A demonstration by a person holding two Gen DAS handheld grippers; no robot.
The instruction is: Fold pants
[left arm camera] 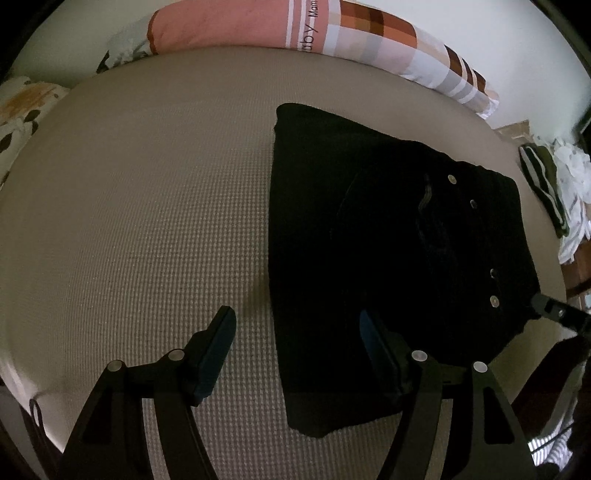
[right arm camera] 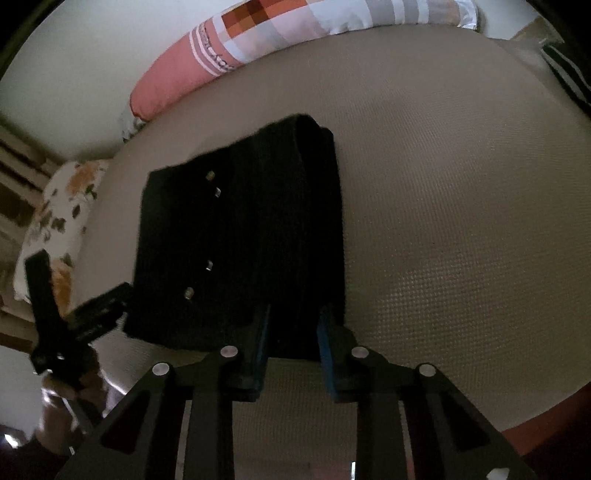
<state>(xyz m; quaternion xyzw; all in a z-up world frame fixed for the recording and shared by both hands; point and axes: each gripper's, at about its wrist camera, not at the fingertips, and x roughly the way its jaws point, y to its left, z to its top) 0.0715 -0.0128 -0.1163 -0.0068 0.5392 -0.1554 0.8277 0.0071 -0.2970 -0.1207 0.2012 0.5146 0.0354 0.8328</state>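
Observation:
The black pants [left arm camera: 388,251] lie folded into a compact block on the beige mattress [left arm camera: 147,221], with metal buttons showing along one side. My left gripper [left arm camera: 295,328] is open; its right finger hovers over the pants' near edge and holds nothing. In the right wrist view the pants [right arm camera: 243,240] lie just ahead. My right gripper [right arm camera: 293,325] is partly open, its blue-padded fingers either side of the pants' near edge; I cannot tell whether they touch the cloth. The left gripper [right arm camera: 74,314] shows at the left there.
A long pink and checked bolster pillow [left arm camera: 314,33] lies along the far edge by the wall. A floral pillow [right arm camera: 59,221] sits at one end of the bed. A pile of other clothes [left arm camera: 554,192] lies at the right edge.

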